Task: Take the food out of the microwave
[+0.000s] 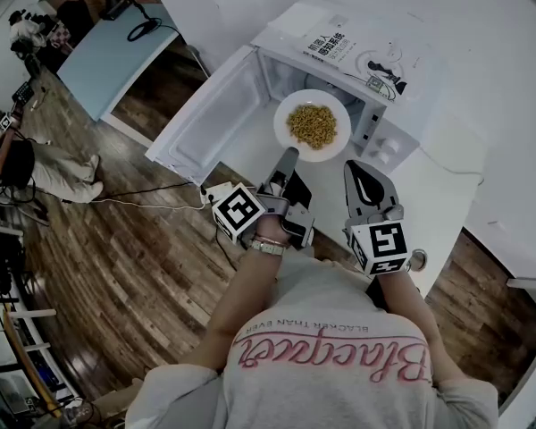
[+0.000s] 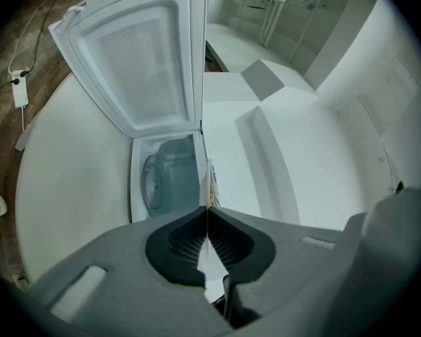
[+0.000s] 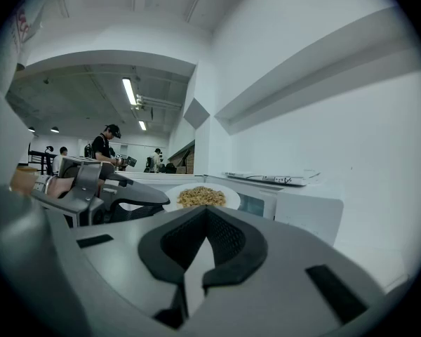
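Note:
A white plate [image 1: 283, 117] heaped with yellow food [image 1: 312, 125] hangs level in front of the open microwave [image 1: 277, 70]. My left gripper [image 1: 288, 155] is shut on the plate's near rim. In the left gripper view the plate [image 2: 209, 185] shows edge-on between the closed jaws, with the cavity and its glass turntable [image 2: 160, 181] behind it. My right gripper [image 1: 368, 182] hovers to the right of the plate, shut and holding nothing. From the right gripper view I see its tips [image 3: 207, 209] meeting, the plate [image 3: 228, 199] and the left gripper [image 3: 126, 195] ahead.
The microwave door [image 1: 205, 114] stands swung wide to the left. A book [image 1: 326, 43] and a small wired device [image 1: 380, 74] lie on the microwave's top. The white counter [image 1: 438, 195] runs to the right. A power strip [image 1: 216, 190] lies on the wood floor.

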{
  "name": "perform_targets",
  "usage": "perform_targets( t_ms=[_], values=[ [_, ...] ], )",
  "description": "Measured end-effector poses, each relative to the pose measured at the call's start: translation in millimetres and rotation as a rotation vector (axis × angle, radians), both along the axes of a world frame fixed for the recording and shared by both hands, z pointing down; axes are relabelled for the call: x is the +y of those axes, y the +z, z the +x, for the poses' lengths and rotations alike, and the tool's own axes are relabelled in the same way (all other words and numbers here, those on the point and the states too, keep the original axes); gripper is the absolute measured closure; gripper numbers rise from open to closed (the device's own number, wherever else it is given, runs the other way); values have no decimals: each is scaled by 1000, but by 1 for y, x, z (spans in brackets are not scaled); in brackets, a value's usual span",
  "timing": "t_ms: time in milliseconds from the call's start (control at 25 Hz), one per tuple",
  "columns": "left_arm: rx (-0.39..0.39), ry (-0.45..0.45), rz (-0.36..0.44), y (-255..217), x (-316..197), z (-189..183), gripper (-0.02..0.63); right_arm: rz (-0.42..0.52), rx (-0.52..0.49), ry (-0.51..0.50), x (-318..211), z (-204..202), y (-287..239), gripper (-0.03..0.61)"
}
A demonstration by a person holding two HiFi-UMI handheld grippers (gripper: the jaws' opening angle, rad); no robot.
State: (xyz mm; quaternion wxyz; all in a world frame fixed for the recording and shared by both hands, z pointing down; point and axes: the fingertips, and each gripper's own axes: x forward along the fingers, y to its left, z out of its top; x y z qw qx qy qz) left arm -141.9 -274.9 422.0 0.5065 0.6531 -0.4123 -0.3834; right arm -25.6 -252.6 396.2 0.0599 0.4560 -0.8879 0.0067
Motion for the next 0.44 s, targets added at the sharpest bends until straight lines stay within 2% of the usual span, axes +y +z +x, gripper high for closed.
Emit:
perform_targets(
  t_ms=[440],
  values=[
    [39,-6,-17,-1,0,3,604,13,9,13,-1,6,-4,569]
  ],
)
